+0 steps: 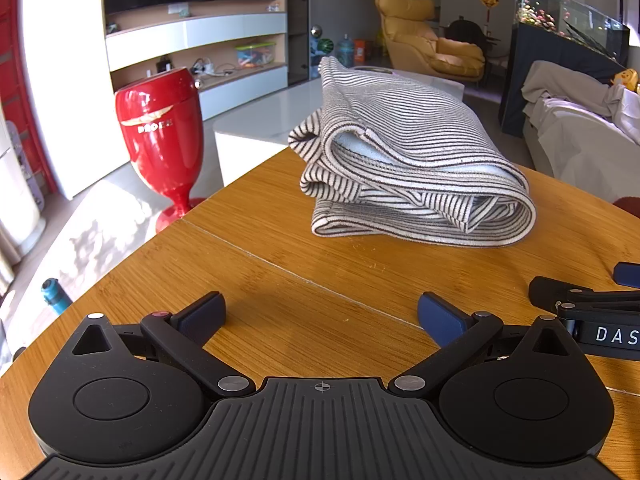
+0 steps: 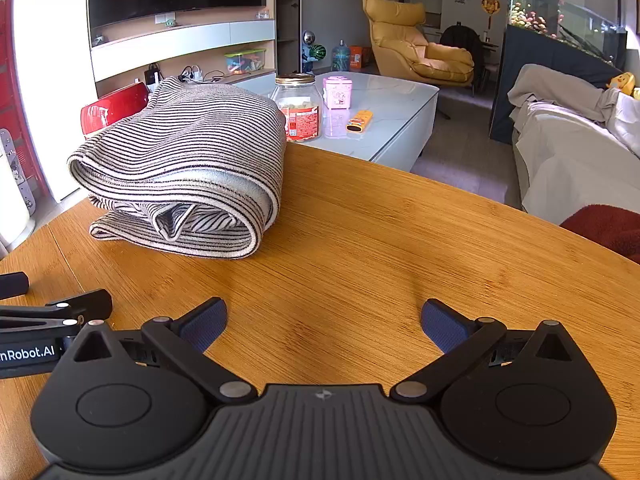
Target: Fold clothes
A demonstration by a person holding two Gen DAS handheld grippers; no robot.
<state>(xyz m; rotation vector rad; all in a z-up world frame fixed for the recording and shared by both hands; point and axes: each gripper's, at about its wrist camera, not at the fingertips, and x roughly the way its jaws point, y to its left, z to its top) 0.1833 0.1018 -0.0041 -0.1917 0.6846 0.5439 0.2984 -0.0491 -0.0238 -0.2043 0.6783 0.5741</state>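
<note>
A black-and-white striped garment lies folded in a thick bundle on the wooden table. In the right wrist view the same garment sits at the left, its rolled edge toward me. My left gripper hovers low over the table in front of the bundle, open, nothing between its blue pads. My right gripper is open too, to the right of the bundle and short of it. Each gripper shows at the edge of the other's view: the right gripper, the left gripper.
A red goblet-shaped stand is on the floor beyond the table's left edge. A white coffee table behind carries a jar, a pink box and a yellow item. A covered sofa stands at right.
</note>
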